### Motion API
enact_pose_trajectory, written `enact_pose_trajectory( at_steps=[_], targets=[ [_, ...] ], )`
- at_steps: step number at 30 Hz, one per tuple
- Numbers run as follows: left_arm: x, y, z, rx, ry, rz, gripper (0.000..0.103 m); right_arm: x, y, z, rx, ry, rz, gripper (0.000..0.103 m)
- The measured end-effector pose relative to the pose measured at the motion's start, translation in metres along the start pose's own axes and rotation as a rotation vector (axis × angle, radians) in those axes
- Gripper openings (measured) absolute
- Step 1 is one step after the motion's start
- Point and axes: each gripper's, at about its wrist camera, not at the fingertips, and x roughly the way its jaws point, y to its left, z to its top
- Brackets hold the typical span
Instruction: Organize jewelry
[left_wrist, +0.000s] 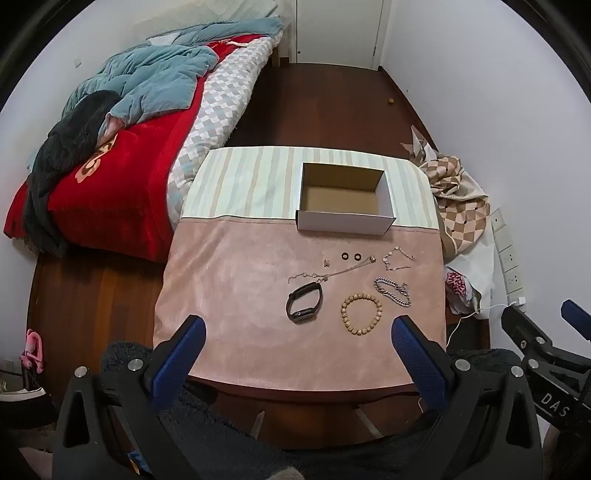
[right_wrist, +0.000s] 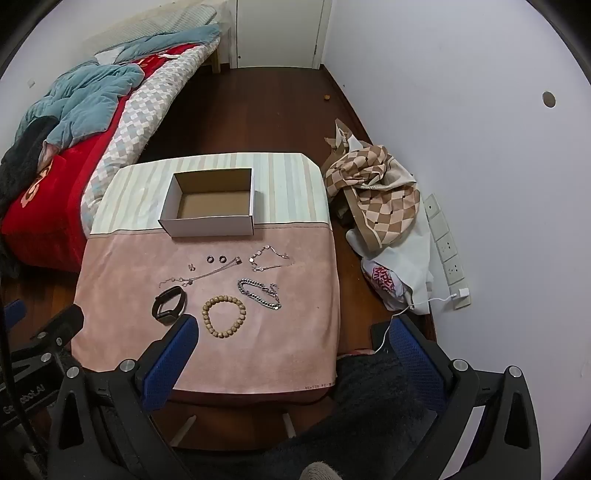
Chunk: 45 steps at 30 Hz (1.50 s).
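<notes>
A home bedroom — an unmade bed (left_wrist: 122, 122) with quilts, wooden floor (left_wrist: 314, 107), closed door (left_wrist: 340, 29).

We observe even, diffuse indoor lighting in both wrist views; no light source appears in either view. Brightness is moderate, with a cool cast on the white walls (left_wrist: 461, 92). Shadows are soft: we note a faint one along the front of the box (left_wrist: 345, 221) and darker ones under the near edge of the surface (right_wrist: 207, 332). We find no strong glare; the floor (left_wrist: 325, 107) shows only a dull sheen. Fisheye distortion bends straight edges, and black vignetting fills the corners of each view. The surface's centre is sharp. The nearby left claw (left_wrist: 299, 354) and right claw (right_wrist: 295, 350) appear slightly soft.
</notes>
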Motion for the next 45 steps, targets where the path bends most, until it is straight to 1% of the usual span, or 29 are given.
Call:
enact_pose_trajectory(
  at_steps=[2, 8, 13, 14, 25, 45],
  targets=[
    [-0.001, 0.0, 0.0, 0.002, -0.014, 0.002, 0.103, -0.001, 0.001, 0.0, -0.001, 0.0, -0.001, 0.103],
    [-0.003, -0.001, -0.001, -0.004, -0.01, 0.006, 0.103, -0.003, 0.002, 0.0, -0.003, -0.003, -0.008, 0.103],
    [-0.013, -0.003, 0.002, 0.002, -0.015, 0.002, 0.103, -0.004, 0.002, -0.002, -0.005, -0.001, -0.008, 0.103],
    [-0.007, -0.001, 0.003, -0.004, -0.012, -0.002, 0.103, -0.002, 0.004, 0.0, -0.006, -0.001, -0.009, 0.103],
    [-0.013, -0.001, 0.005, -0.002, -0.018, -0.004, 0.103, -0.008, 0.0, 0.001, -0.012, -0.014, -0.014, 0.103],
    [-0.011, -0.002, 0.004, 0.0, -0.021, -0.004, 0.103, -0.01, 0.0, 0.001, -0.013, -0.017, -0.018, 0.103]
  ],
)
